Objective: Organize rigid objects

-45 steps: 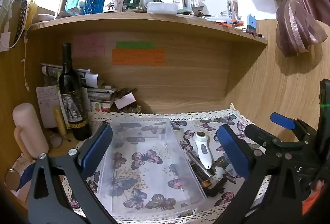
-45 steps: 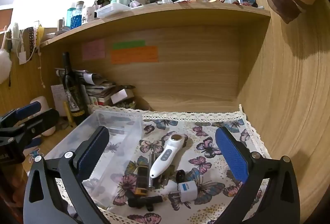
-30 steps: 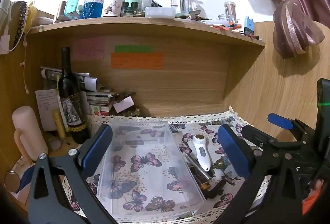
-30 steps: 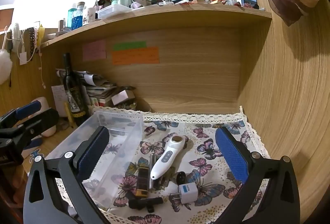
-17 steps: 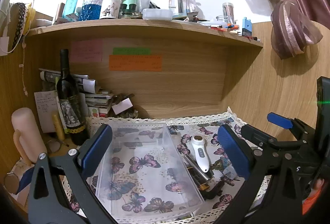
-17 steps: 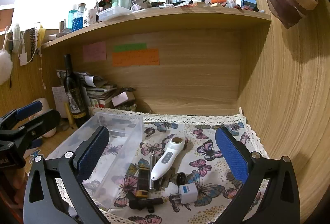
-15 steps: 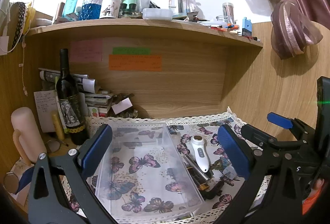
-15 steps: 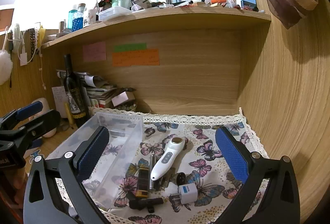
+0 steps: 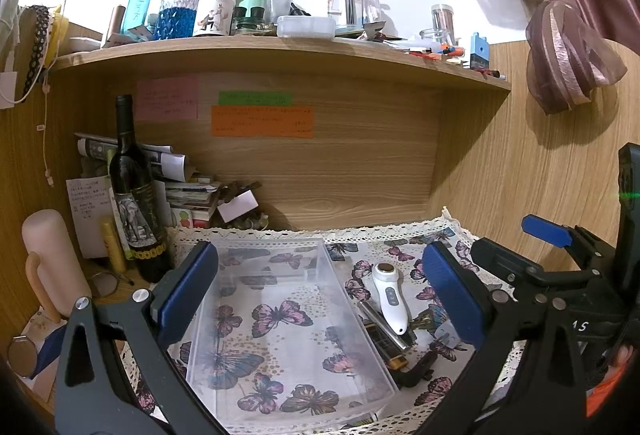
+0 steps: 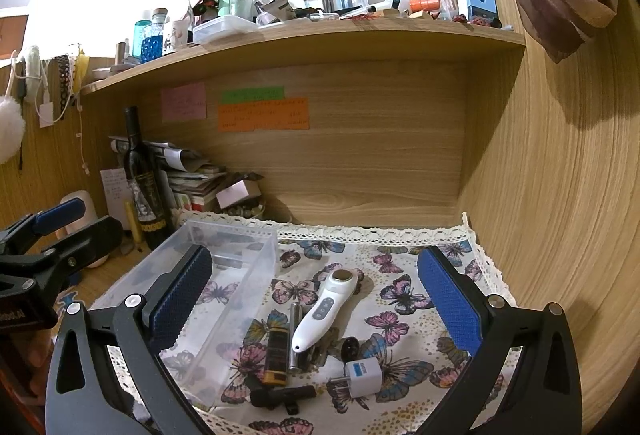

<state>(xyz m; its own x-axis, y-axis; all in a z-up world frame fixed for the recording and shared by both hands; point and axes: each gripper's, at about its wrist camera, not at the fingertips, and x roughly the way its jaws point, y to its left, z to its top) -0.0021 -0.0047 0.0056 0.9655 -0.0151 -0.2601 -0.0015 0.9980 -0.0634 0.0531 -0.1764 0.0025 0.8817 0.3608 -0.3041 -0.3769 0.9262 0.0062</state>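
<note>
We note both tongs, left gripper (image 9: 320, 293) and right gripper (image 10: 314, 293), released, empty. Risk: clustered items right of bin (image 10: 224, 235) invite double grab.

You are looking at a wooden desk (image 10: 104, 285) that is carrying a butterfly-print cloth (image 10: 404, 295). On the cloth a clear plastic bin (image 10: 224, 275) is sitting (left side), and just beside it a white handheld device (image 10: 324, 311), a white plug adapter (image 10: 362, 375) and a wine bottle (image 9: 134, 195) off the cloth.
</note>
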